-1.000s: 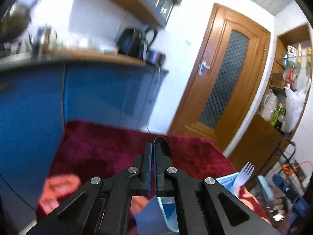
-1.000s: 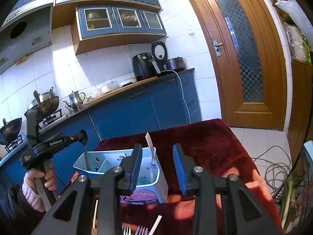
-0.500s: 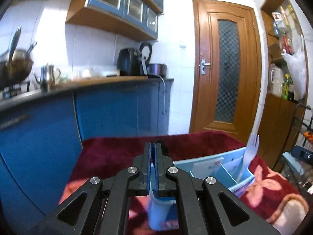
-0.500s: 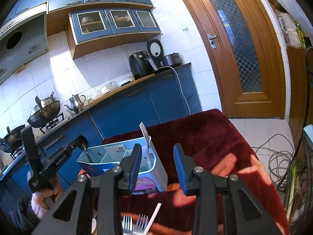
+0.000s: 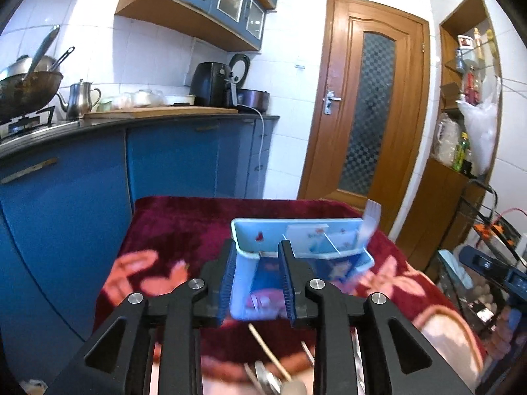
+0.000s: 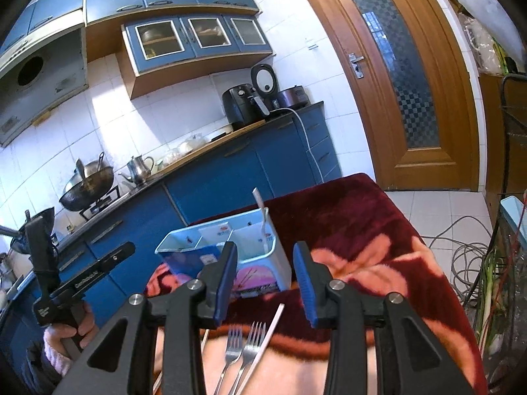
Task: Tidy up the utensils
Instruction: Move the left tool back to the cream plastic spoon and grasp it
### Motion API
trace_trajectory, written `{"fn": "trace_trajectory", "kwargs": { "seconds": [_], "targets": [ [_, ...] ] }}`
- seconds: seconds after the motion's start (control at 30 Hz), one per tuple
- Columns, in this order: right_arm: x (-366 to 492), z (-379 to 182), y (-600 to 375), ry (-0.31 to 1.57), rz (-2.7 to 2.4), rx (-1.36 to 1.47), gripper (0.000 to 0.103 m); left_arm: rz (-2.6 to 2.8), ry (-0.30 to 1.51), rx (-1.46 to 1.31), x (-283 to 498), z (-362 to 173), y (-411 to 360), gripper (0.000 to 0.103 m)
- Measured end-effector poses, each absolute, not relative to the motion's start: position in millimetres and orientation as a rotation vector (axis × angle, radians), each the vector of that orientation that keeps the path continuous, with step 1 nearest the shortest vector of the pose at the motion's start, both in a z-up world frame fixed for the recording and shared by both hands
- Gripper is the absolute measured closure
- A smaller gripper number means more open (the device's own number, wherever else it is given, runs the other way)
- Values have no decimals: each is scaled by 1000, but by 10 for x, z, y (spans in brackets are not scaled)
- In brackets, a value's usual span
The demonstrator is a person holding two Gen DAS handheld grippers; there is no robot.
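A light blue divided utensil holder [image 5: 296, 240] stands on the red blanket; it also shows in the right wrist view [image 6: 230, 247]. A white plastic fork [image 6: 262, 217] stands in its right compartment and shows in the left wrist view [image 5: 370, 222]. My left gripper [image 5: 258, 283] is open and empty, just in front of the holder's near left corner. My right gripper [image 6: 265, 279] is open and empty, above two metal forks [image 6: 242, 345] and a metal chopstick [image 6: 266, 335]. A wooden chopstick [image 5: 268, 352] and metal utensils [image 5: 266, 380] lie below the left gripper.
The red flowered blanket [image 6: 346, 217] covers the table. Blue kitchen cabinets [image 5: 164, 164] with a kettle and wok stand behind it. A wooden door [image 5: 372, 98] is at the back right. Cables [image 6: 467, 247] lie on the floor to the right. The left hand-held gripper [image 6: 66, 283] shows at the left.
My left gripper has opened; the dark utensil it held is gone from the jaws. It has swung to face the holder. The right gripper has tilted down slightly and stayed open.
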State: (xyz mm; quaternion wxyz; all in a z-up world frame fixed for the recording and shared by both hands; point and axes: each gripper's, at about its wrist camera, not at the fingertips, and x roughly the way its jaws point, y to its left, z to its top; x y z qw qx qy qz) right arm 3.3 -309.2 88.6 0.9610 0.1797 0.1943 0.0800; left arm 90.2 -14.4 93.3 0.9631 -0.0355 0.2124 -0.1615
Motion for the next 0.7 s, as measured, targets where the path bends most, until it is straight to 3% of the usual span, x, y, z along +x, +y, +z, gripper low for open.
{"fn": "trace_trajectory", "kwargs": {
  "seconds": [0.7],
  "targets": [
    [-305,487,-2904,618,175,337,61,-380,750,-33,229,491,-151,73]
  ]
}}
